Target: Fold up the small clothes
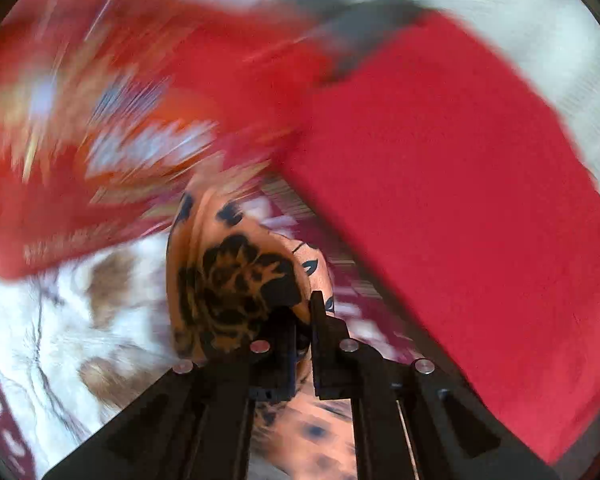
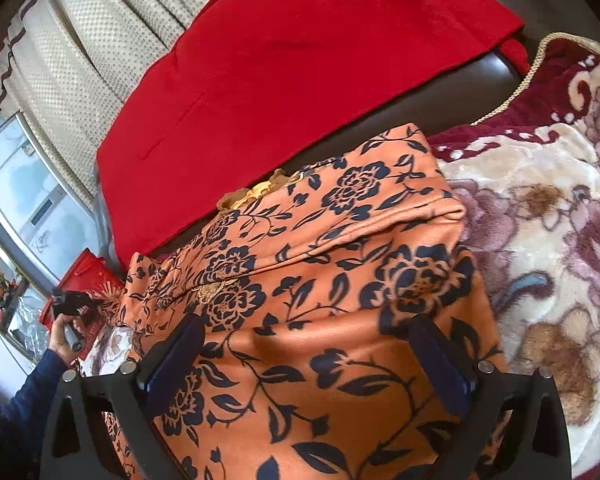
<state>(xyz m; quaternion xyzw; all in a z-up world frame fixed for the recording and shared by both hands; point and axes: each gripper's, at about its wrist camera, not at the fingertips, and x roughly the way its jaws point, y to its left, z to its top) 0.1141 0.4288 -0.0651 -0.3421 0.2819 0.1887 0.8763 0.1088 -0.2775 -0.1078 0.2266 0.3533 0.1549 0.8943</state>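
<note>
Halfway there: orange floral garment (image 2: 320,280) on the blanket (image 2: 548,216) beside the red cushion (image 2: 284,80), one fold in, left gripper (image 1: 302,312) clamped on its edge, right gripper (image 2: 312,360) spread wide above, more folding needed.

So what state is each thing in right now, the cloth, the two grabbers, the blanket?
Orange flowered garment: partly folded, one edge pinched and raised.
Left gripper: jaws shut on the garment.
Right gripper: jaws open, over the garment.
Red cloth: lying flat behind.
Blanket: spread out underneath.
</note>
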